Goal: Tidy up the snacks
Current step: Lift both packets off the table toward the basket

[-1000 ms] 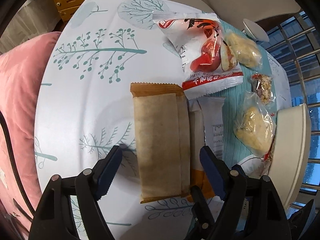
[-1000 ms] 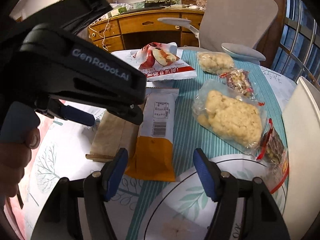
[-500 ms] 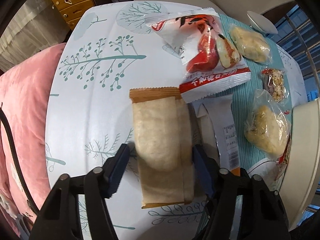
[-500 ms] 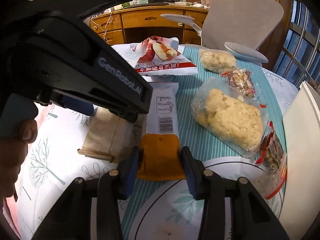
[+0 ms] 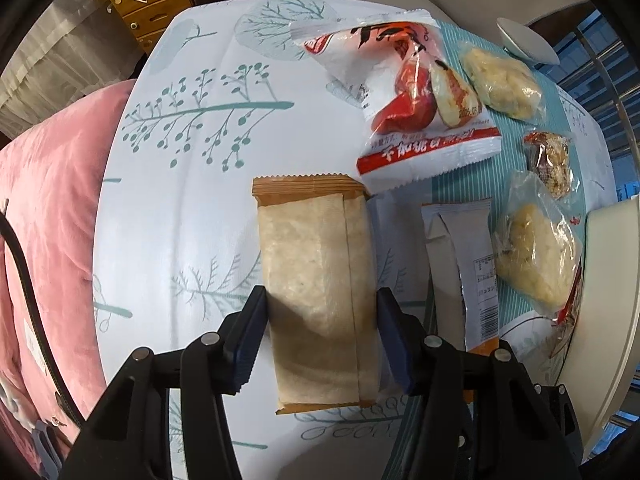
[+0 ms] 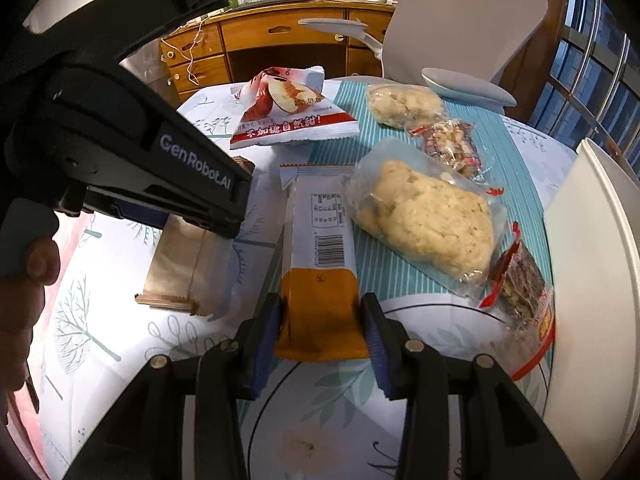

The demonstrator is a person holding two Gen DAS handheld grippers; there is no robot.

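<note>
brown wrapper (image 5: 316,280): flat on table (image 5: 180,208), between left gripper (image 5: 320,336) jaws, closing, pads touching its sides
orange-white bar (image 6: 320,256): beside it, orange end pinched in right gripper (image 6: 322,340), jaws closing

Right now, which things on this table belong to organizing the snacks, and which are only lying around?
Part of the job:
- brown packet, between the left hand-held gripper pads, which are closing
- orange-and-white bar, between the right hand-held gripper pads, also closing
- apple-slice bag
- two clear bags of pale puffs
- nut bars

Just lying about:
- office chair
- wooden desk
- pink cushion
</note>
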